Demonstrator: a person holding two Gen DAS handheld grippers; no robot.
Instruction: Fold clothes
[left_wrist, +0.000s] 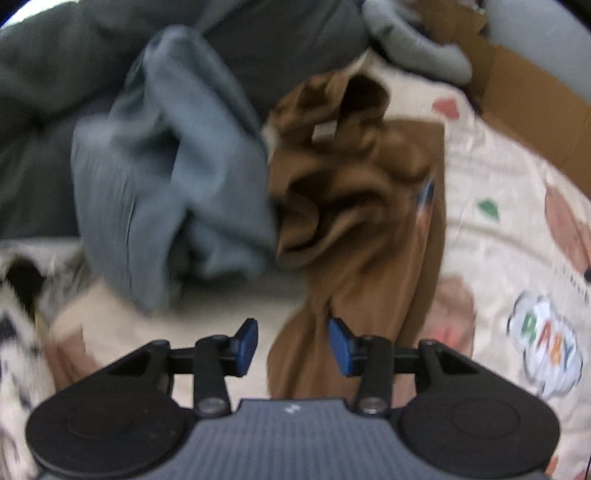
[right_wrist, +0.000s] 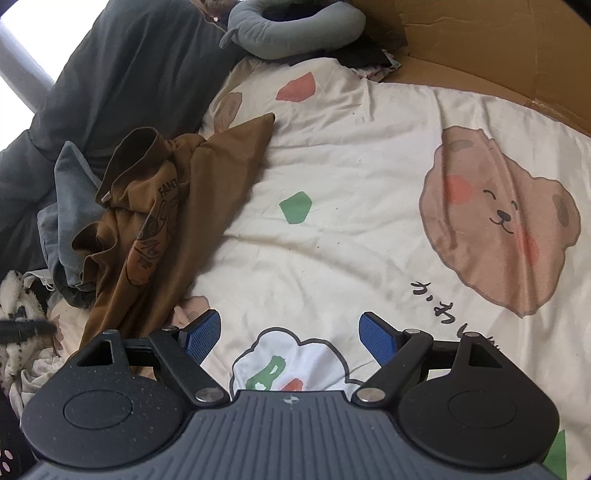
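A crumpled brown shirt (left_wrist: 354, 206) with a printed design lies on the cartoon bedsheet (left_wrist: 491, 221); it also shows at the left of the right wrist view (right_wrist: 166, 221). A rumpled blue-grey garment (left_wrist: 166, 177) lies just left of it, seen too in the right wrist view (right_wrist: 66, 206). My left gripper (left_wrist: 293, 345) is open and empty, just above the brown shirt's near end. My right gripper (right_wrist: 290, 338) is open and empty over bare sheet (right_wrist: 351, 166), right of the shirt.
A dark grey duvet (right_wrist: 110, 74) and a grey neck pillow (right_wrist: 295, 29) lie at the back. A cardboard box (right_wrist: 480, 55) borders the far right. A black-and-white fluffy item (right_wrist: 18, 295) sits at the left edge.
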